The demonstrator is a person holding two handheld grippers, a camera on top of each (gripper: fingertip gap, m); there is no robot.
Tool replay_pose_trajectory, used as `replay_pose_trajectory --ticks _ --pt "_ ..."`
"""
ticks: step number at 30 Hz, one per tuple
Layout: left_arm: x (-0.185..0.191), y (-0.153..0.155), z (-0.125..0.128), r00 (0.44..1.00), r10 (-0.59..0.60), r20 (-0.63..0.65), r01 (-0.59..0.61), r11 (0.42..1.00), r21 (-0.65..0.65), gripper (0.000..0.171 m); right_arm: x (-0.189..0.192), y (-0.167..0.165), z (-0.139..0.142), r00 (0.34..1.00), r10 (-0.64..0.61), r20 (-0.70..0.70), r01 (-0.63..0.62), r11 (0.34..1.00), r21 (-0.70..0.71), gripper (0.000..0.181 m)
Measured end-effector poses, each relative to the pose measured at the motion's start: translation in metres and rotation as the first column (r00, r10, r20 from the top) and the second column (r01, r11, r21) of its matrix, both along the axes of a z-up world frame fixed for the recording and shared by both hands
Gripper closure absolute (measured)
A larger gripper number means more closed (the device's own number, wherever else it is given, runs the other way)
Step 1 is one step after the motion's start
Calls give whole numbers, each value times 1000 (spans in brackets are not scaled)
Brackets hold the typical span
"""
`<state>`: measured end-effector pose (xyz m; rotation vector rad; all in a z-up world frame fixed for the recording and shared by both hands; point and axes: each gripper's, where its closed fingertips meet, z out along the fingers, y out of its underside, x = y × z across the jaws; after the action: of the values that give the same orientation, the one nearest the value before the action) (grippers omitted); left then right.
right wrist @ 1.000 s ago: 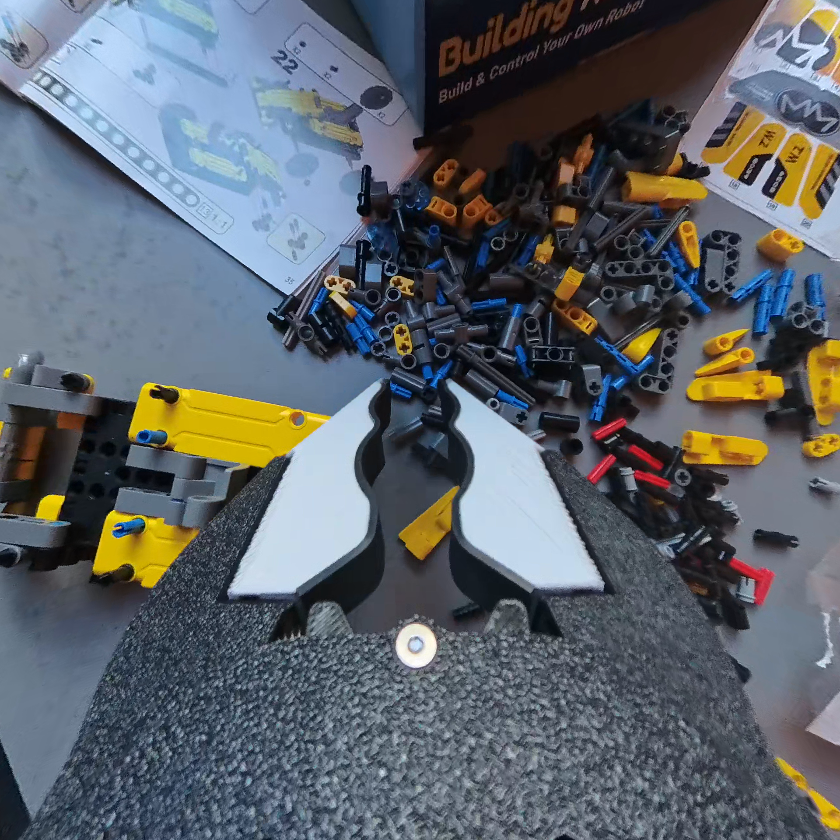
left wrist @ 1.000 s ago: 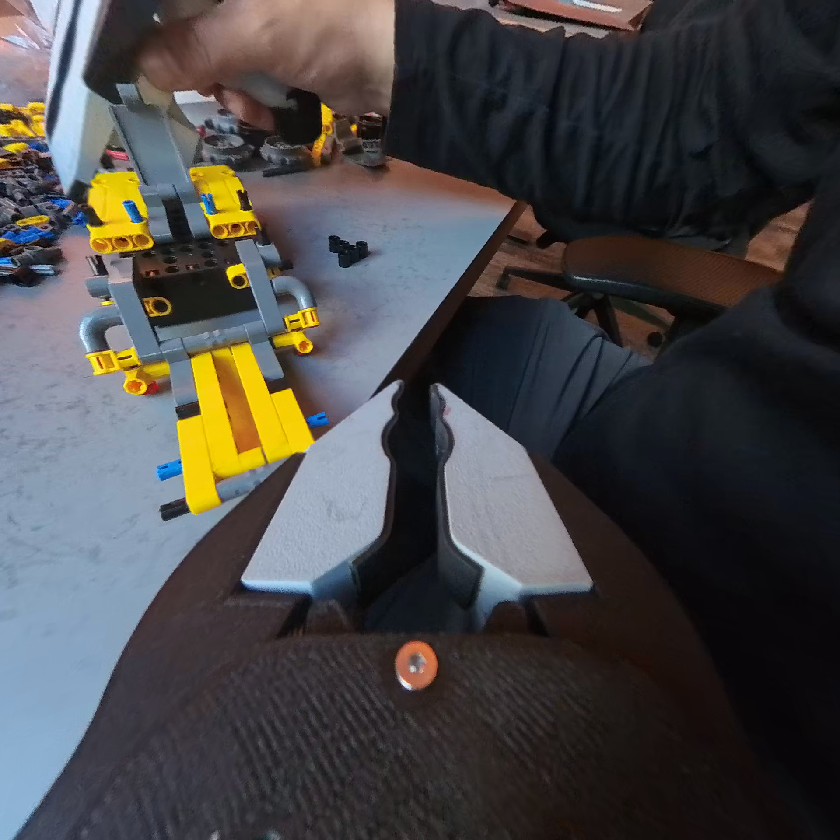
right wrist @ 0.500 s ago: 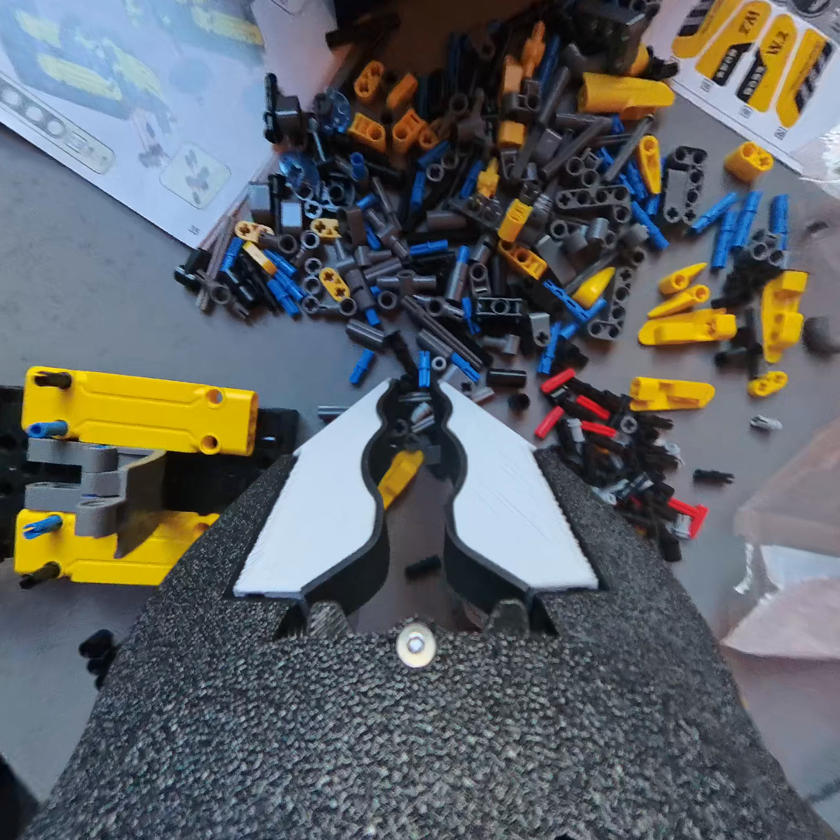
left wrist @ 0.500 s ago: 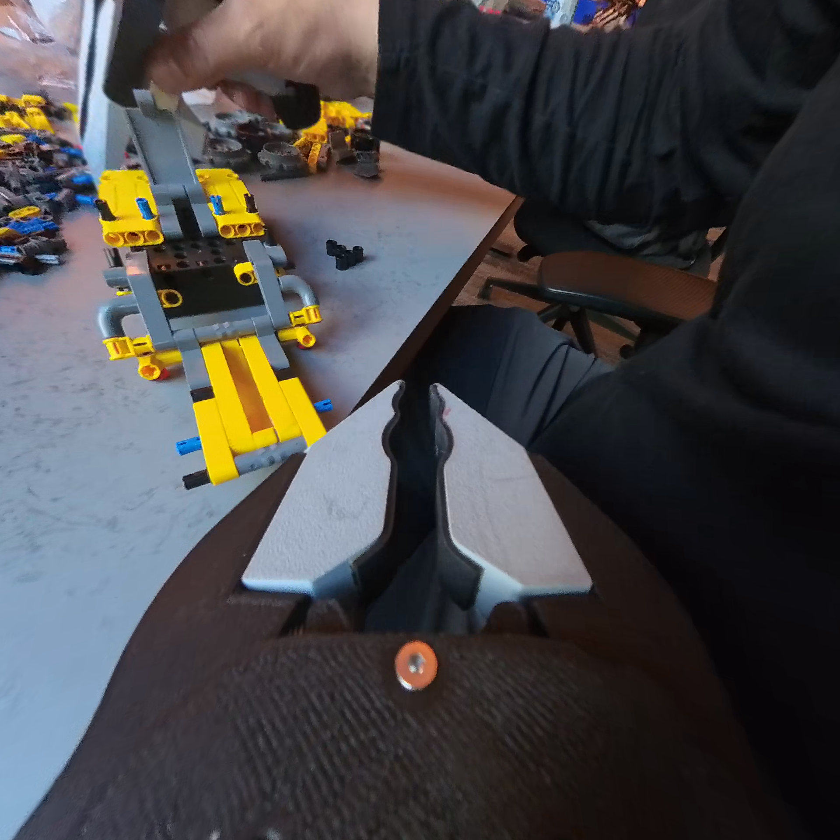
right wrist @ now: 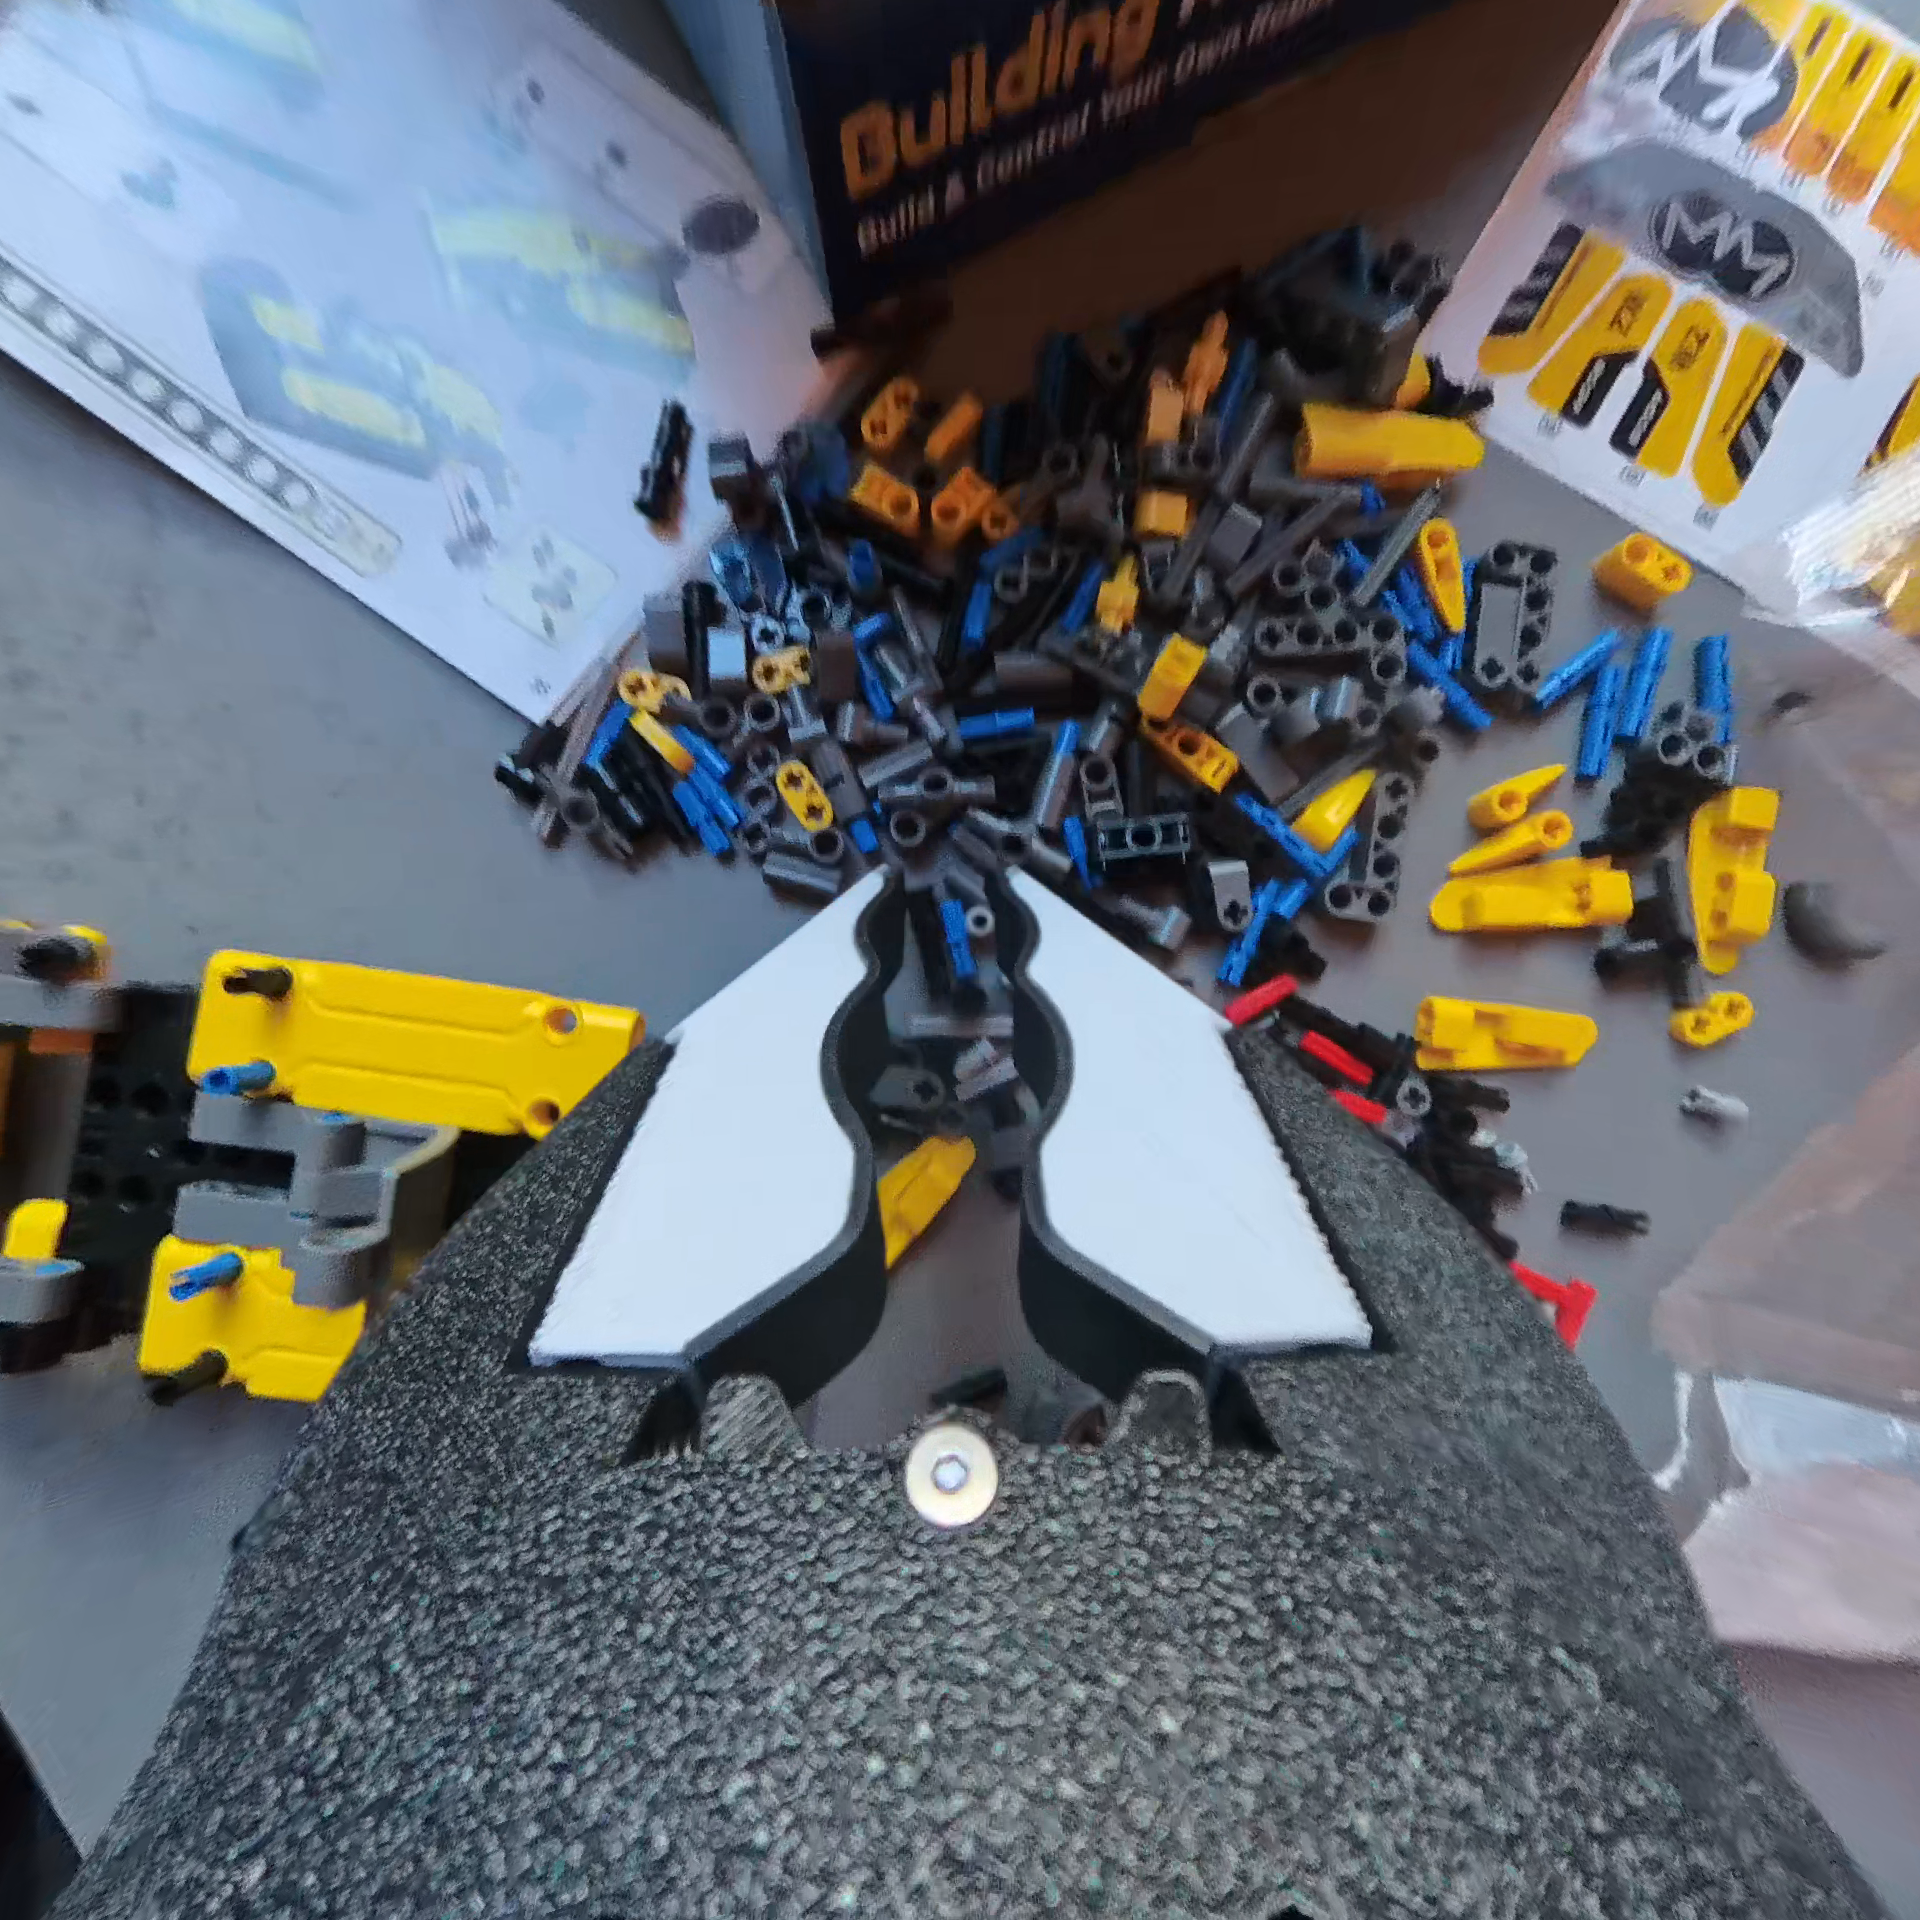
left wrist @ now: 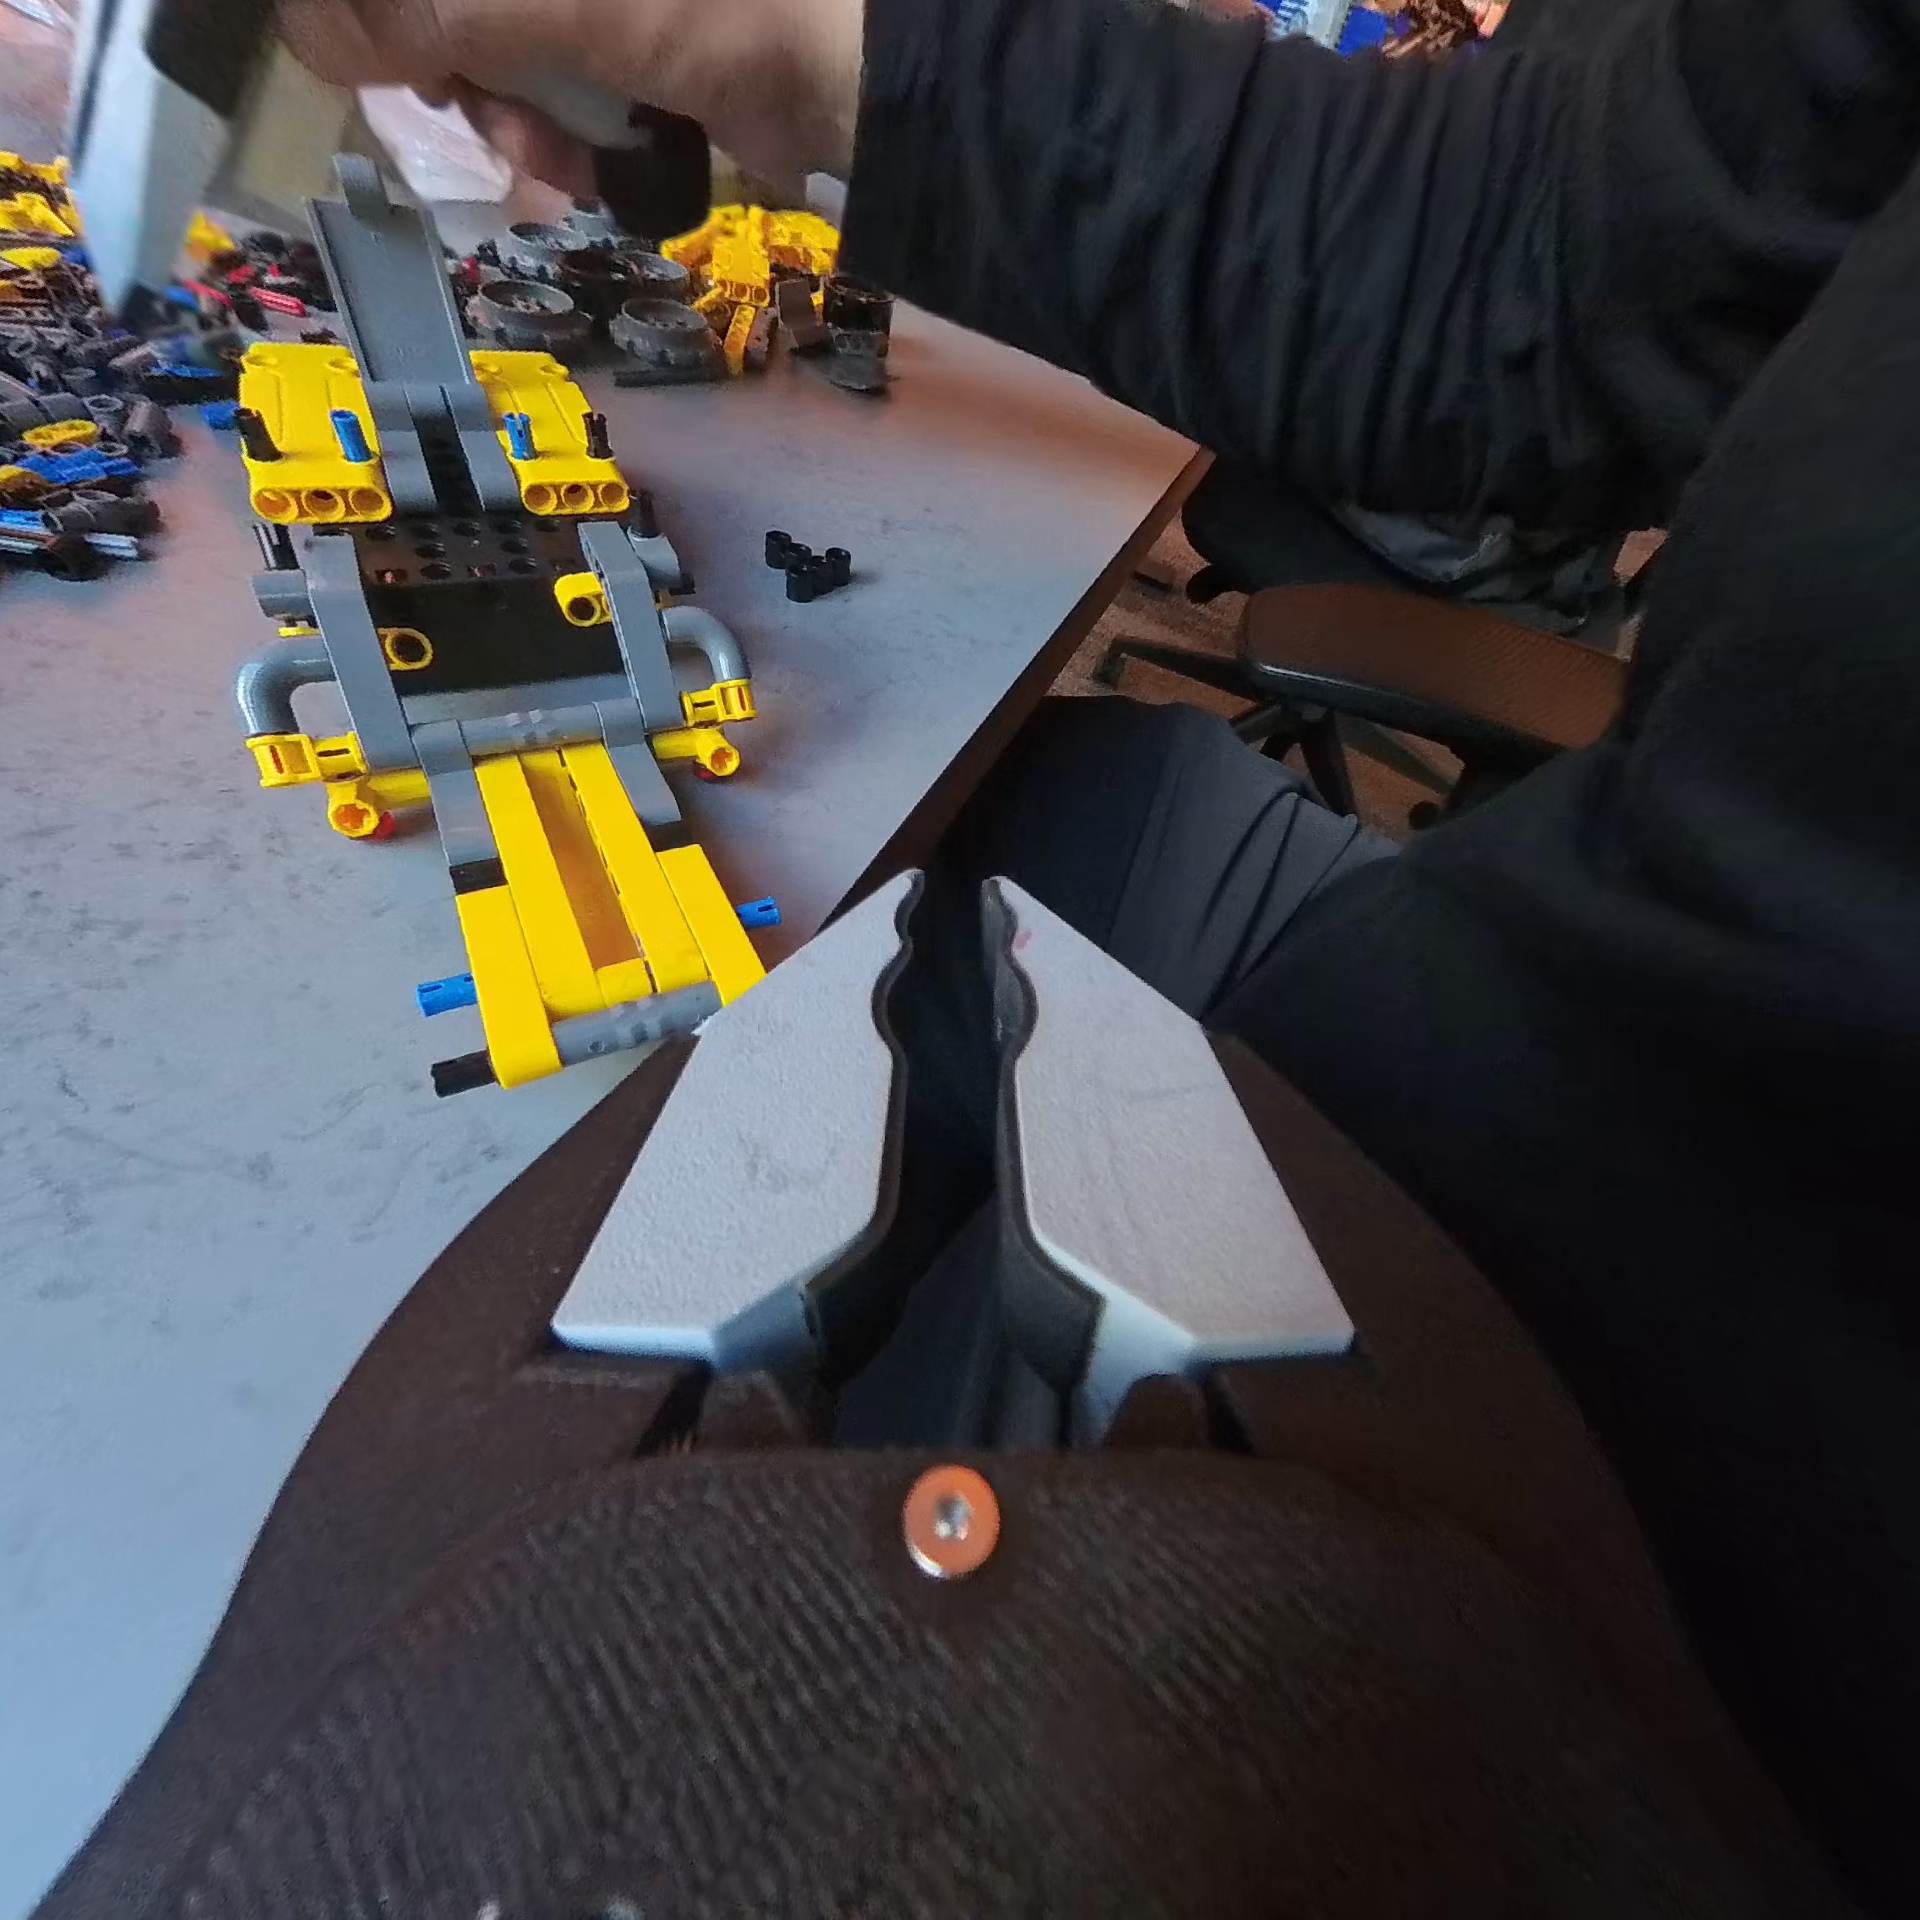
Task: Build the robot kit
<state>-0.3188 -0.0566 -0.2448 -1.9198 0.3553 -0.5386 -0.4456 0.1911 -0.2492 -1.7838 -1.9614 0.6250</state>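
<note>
My left gripper [left wrist: 953,894] hangs off the table's front edge over a person's dark trousers; its jaws stand almost together with nothing between them. A part-built yellow, grey and black brick vehicle [left wrist: 468,623] lies on the grey table to its left. My right gripper [right wrist: 948,883] is narrowly open above the near edge of a pile of small black, blue and yellow pieces [right wrist: 1091,727]. It holds nothing. A yellow wedge piece [right wrist: 920,1184] lies on the table under its fingers. The vehicle's yellow panel [right wrist: 405,1029] is just left of it. The right wrist view is motion-blurred.
An instruction booklet [right wrist: 312,312], a dark box [right wrist: 1091,135] and a sticker sheet [right wrist: 1714,312] lie behind the pile, with clear plastic bags [right wrist: 1808,1351] at the right. In the left wrist view there are wheels [left wrist: 623,301], black connectors [left wrist: 808,561], the person's hand [left wrist: 582,62] and a chair [left wrist: 1434,655]. About 30 cm separates my left fingertips from my right.
My right gripper dipped toward the pile, then drew back, so the box shows again; its opening has not changed. The left gripper has barely moved, and the hand above the vehicle has shifted up.
</note>
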Motion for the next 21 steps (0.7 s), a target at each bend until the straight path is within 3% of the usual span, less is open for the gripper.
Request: replay_pose_trajectory --ticks 7,14,16,21 --pt "1 1 -4 1000 3 -26 -3 1000 -8 166 15 -4 -17 992 59 111 -60 998 6 166" --pt "2 1 -4 1000 0 -17 0 1000 -15 166 -11 10 4 1000 17 -7 -16 999 32 164" --pt "3 1 -5 1000 -3 -23 2 1000 -19 166 -17 10 -5 998 36 47 -38 998 41 157" --pt "-1 0 -5 999 10 -33 -11 1000 -16 166 -1 14 -12 989 67 135 -80 993 92 167"
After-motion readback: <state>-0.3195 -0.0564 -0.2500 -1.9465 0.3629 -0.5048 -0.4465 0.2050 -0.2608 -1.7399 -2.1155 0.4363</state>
